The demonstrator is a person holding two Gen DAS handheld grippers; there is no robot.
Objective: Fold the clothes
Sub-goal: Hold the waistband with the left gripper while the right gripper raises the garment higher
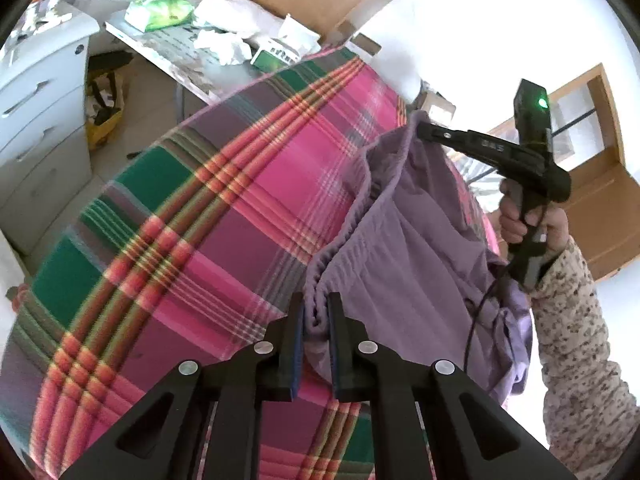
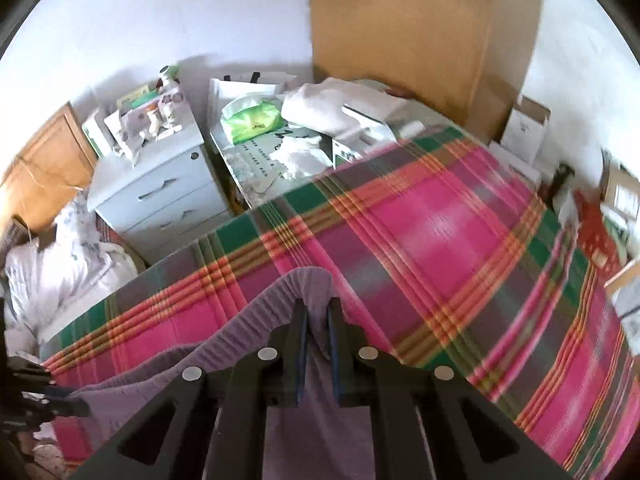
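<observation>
Plaid bedspread [image 2: 460,240]; white drawers [image 2: 160,196] beside cluttered table [image 2: 256,164].

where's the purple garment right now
The purple garment hangs over the plaid bedspread, its gathered waistband pinched by the left gripper and the right gripper, on the right in the left wrist view.

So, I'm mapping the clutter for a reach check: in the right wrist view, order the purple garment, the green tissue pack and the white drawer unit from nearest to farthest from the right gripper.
1. purple garment: its gathered edge is pinched in the right gripper.
2. white drawer unit: past the plaid bed's far edge, upper left.
3. green tissue pack: on the cluttered table, farther back.
</observation>
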